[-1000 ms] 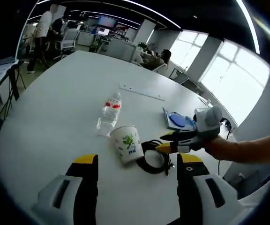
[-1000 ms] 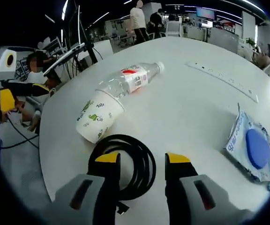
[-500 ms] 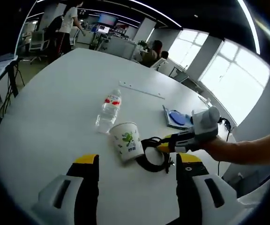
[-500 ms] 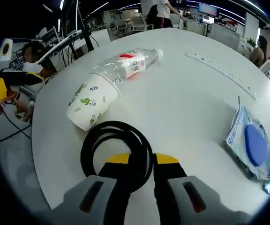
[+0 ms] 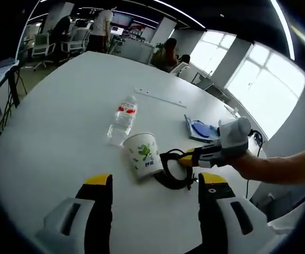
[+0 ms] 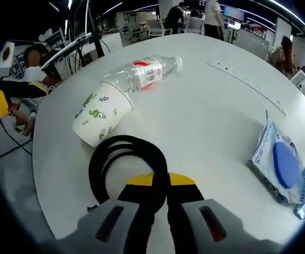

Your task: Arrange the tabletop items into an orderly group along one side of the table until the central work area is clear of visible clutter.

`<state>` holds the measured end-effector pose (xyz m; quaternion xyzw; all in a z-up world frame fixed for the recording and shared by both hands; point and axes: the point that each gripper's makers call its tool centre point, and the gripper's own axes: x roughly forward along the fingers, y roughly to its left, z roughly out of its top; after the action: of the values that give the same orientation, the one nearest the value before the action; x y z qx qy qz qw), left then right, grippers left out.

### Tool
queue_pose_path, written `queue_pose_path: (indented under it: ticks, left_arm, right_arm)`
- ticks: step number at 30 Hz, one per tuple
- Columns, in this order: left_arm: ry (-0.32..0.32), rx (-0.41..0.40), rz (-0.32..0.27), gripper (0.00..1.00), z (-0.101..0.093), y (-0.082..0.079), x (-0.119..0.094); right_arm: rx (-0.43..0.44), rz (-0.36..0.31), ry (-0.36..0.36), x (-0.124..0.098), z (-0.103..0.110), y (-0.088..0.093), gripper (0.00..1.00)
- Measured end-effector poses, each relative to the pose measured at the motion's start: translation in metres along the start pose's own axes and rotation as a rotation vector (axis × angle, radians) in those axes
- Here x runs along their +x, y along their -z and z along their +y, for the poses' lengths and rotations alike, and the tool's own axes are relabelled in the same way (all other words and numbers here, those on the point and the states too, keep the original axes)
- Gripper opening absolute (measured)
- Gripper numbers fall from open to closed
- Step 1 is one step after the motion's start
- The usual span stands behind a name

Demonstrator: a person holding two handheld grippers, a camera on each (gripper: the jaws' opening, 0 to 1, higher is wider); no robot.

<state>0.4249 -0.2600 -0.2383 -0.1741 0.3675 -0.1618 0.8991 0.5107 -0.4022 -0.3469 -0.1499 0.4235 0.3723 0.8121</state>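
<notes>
now right gripper [image 6: 160, 180] clenched on black cable coil [image 6: 122, 159]; left gripper [image 5: 155, 182] released; bottle [image 6: 142, 74] lying, cap away from cup [image 6: 100, 117].

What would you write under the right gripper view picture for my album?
The right gripper pinches a black cable beside a tipped paper cup and a bottle on the white table.

One paper cup [image 6: 98, 116] lying on its side, one clear water bottle [image 6: 142, 74] beside it; one coiled black cable [image 6: 125, 165], one blue-lidded wipes packet [image 6: 283, 169]; one long white strip [image 6: 246, 84] farther back, all on one white table [image 6: 205, 127]
</notes>
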Motion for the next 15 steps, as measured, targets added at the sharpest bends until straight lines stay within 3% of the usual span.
queue_pose_path:
  ticks: [15]
  left_arm:
    - [0.015,0.013,0.016,0.66,-0.008,0.003,0.009]
  right_arm:
    - [0.005,-0.029,-0.007,-0.012,-0.003,0.004,0.01]
